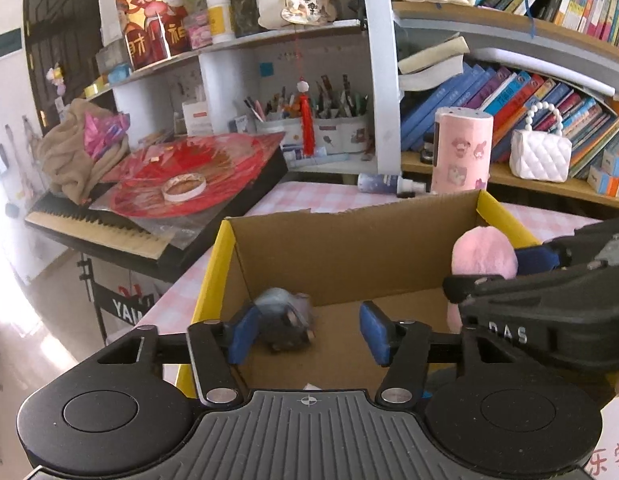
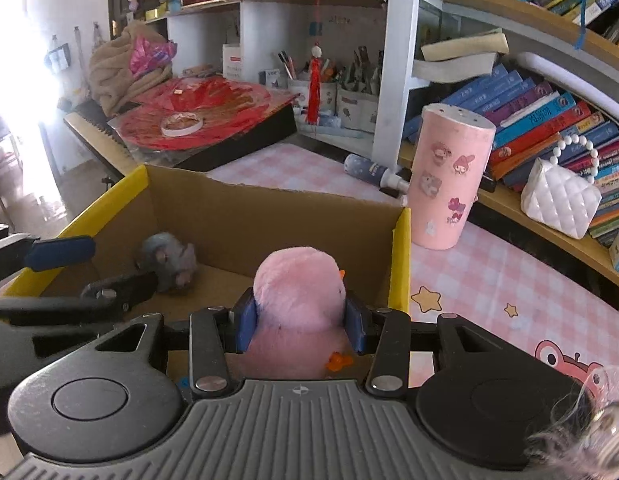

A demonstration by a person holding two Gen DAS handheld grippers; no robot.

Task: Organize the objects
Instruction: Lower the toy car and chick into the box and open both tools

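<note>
1. Nearest the right wrist camera, the right gripper (image 2: 299,326) is clamped on a pink plush chick (image 2: 299,300), its blue pads pressing the toy's sides; the chick hangs over the near part of a cardboard box (image 2: 269,216) with yellow-edged walls
2. Nearest the left wrist camera, the left gripper (image 1: 305,334) stands parted over the same box; a grey plush mouse (image 1: 283,322) shows blurred between the pads, beside the left one, and the right pad is clear of it, so it looks released rather than held
3. In the right wrist view the mouse sits by the box's far left corner on the floor of the box
4. Beyond the box, on the pink checked tablecloth (image 2: 489,280), stand a pink sticker-covered canister (image 2: 449,180) and a lying spray bottle (image 2: 373,170); shelves of books rise behind
5. Risks, as I judge them: the two tools are close together over the box, so they could knock each other as the left one backs out
6. The chick is near the right wall; let go too close to it and the toy could catch the rim and tumble onto the cloth
7. Soft fur may cling to a pad and drag the chick out
</note>
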